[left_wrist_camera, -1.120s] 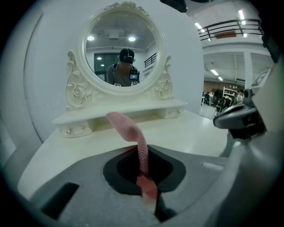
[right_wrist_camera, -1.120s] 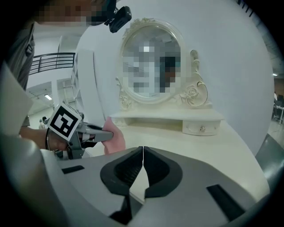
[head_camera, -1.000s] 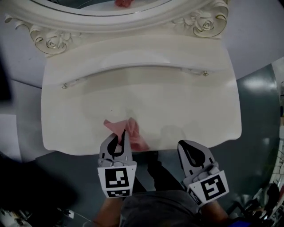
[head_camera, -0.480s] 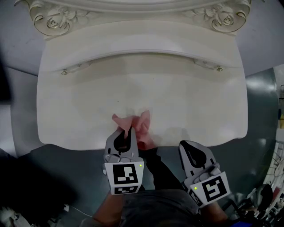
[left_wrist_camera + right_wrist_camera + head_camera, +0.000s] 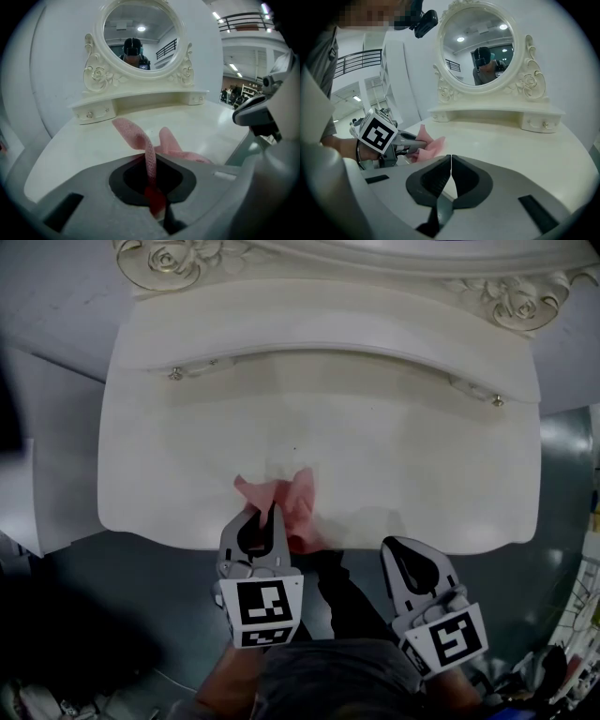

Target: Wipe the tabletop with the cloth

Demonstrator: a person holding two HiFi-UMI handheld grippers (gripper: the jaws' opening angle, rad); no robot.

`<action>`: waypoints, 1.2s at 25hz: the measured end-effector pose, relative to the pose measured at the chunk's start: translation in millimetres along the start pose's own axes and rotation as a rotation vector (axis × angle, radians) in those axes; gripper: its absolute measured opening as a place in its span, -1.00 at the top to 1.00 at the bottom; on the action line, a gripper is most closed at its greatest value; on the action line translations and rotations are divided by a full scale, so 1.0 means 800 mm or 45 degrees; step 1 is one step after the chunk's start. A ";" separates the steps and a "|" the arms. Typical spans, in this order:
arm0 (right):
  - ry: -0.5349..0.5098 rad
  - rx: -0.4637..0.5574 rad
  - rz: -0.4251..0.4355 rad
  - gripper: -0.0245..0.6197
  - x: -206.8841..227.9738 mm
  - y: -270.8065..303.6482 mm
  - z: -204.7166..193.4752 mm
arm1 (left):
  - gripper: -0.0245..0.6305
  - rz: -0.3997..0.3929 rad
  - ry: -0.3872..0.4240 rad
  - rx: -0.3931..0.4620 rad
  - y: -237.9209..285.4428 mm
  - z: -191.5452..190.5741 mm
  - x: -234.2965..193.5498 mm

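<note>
A pink cloth (image 5: 289, 505) lies crumpled on the cream tabletop (image 5: 394, 465) near its front edge. My left gripper (image 5: 267, 512) is shut on the cloth; a strip of the cloth (image 5: 149, 157) runs down between its jaws, the rest (image 5: 180, 149) spreads on the tabletop (image 5: 89, 145) ahead. My right gripper (image 5: 401, 547) hangs at the front edge, right of the cloth, shut with nothing in it. In the right gripper view the jaws (image 5: 451, 158) meet, and the left gripper (image 5: 401, 143) and cloth (image 5: 426, 140) show at left.
A raised shelf with small drawers (image 5: 328, 334) runs along the back of the tabletop. An ornate oval mirror (image 5: 139, 40) stands on it. The person's dark trousers (image 5: 342, 596) are just below the front edge. Grey floor (image 5: 112, 596) surrounds the table.
The view has shifted nearer; the mirror has left the head view. My left gripper has moved a little right and forward with the cloth. The right gripper has barely moved.
</note>
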State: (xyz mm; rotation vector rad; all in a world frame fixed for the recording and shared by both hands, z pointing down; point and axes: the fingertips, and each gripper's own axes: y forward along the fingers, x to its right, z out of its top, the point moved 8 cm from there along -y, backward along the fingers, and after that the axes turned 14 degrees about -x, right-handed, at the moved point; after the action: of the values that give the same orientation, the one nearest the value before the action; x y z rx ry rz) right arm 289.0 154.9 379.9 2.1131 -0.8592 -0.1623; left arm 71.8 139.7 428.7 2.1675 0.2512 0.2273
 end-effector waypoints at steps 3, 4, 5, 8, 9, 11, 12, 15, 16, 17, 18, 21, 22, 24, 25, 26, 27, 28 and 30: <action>-0.014 -0.005 0.016 0.88 -0.015 0.012 0.008 | 0.86 0.016 -0.012 -0.009 -0.003 -0.010 -0.020; -0.018 -0.008 0.023 0.88 -0.021 0.016 0.010 | 0.86 0.021 -0.017 -0.012 -0.004 -0.014 -0.027; -0.022 -0.011 0.030 0.88 -0.027 0.020 0.013 | 0.86 0.026 -0.021 -0.015 -0.005 -0.017 -0.034; -0.037 -0.017 0.052 0.88 -0.045 0.033 0.022 | 0.86 0.045 -0.033 -0.024 -0.010 -0.026 -0.055; -0.042 -0.018 0.058 0.88 -0.050 0.037 0.024 | 0.86 0.051 -0.037 -0.027 -0.012 -0.030 -0.062; -0.051 -0.020 0.073 0.88 -0.063 0.047 0.029 | 0.86 0.065 -0.048 -0.034 -0.015 -0.038 -0.076; -0.057 -0.023 0.081 0.88 -0.069 0.052 0.032 | 0.86 0.072 -0.055 -0.038 -0.016 -0.043 -0.084; -0.070 -0.039 0.106 0.88 -0.088 0.066 0.040 | 0.86 0.089 -0.077 -0.050 -0.021 -0.055 -0.106; -0.075 -0.043 0.116 0.88 -0.095 0.071 0.043 | 0.86 0.093 -0.085 -0.053 -0.023 -0.059 -0.113; -0.080 -0.046 0.127 0.88 -0.102 0.075 0.046 | 0.86 0.099 -0.092 -0.057 -0.025 -0.063 -0.121; -0.086 -0.048 0.138 0.88 -0.109 0.080 0.050 | 0.86 0.108 -0.097 -0.060 -0.027 -0.066 -0.129; -0.103 -0.054 0.166 0.88 -0.130 0.094 0.056 | 0.86 0.129 -0.120 -0.070 -0.033 -0.081 -0.151; -0.109 -0.057 0.173 0.88 -0.137 0.099 0.057 | 0.86 0.135 -0.129 -0.075 -0.034 -0.087 -0.157; -0.119 -0.060 0.184 0.88 -0.149 0.108 0.060 | 0.86 0.145 -0.138 -0.082 -0.036 -0.097 -0.172; -0.122 -0.059 0.188 0.88 -0.155 0.113 0.063 | 0.86 0.152 -0.138 -0.085 -0.037 -0.101 -0.180; -0.125 -0.058 0.192 0.88 -0.161 0.118 0.065 | 0.86 0.161 -0.136 -0.088 -0.039 -0.104 -0.189; -0.128 -0.058 0.196 0.88 -0.168 0.123 0.067 | 0.86 0.170 -0.136 -0.092 -0.041 -0.106 -0.198; -0.130 -0.060 0.202 0.88 -0.174 0.127 0.069 | 0.86 0.178 -0.138 -0.095 -0.043 -0.110 -0.206; -0.134 -0.066 0.216 0.88 -0.187 0.136 0.072 | 0.86 0.191 -0.148 -0.100 -0.046 -0.117 -0.220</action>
State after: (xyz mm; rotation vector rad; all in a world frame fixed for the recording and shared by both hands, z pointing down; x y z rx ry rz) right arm 96.5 165.1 396.7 1.9869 -1.0807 -0.2062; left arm -125.0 187.7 439.4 2.1147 0.0137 0.1918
